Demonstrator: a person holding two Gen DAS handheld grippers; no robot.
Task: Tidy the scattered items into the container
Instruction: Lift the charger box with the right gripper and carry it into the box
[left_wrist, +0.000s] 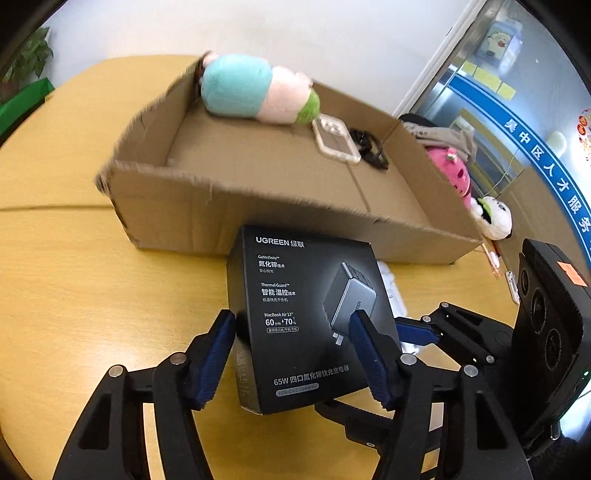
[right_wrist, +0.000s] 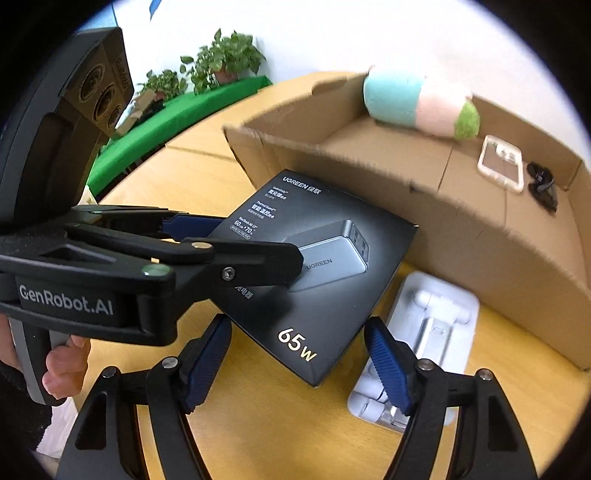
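My left gripper (left_wrist: 295, 354) is shut on the black UGREEN charger box (left_wrist: 310, 317) and holds it tilted just above the table, in front of the open cardboard box (left_wrist: 236, 206). In the right wrist view the left gripper (right_wrist: 236, 243) clamps the charger box (right_wrist: 325, 295) from the left. My right gripper (right_wrist: 299, 365) is open and empty, its fingers astride the near corner of the charger box. A white plastic tray with earphones (right_wrist: 424, 332) lies on the table to the right, by the cardboard box (right_wrist: 480, 236).
Inside the cardboard box lie a teal-and-pink plush (left_wrist: 255, 88), a phone in a clear case (left_wrist: 336, 140) and a black cable (left_wrist: 369, 147). Pink and white plush toys (left_wrist: 458, 177) sit beyond its right wall. Potted plants (right_wrist: 221, 59) and a green surface (right_wrist: 177, 118) stand behind the yellow table (left_wrist: 74, 295).
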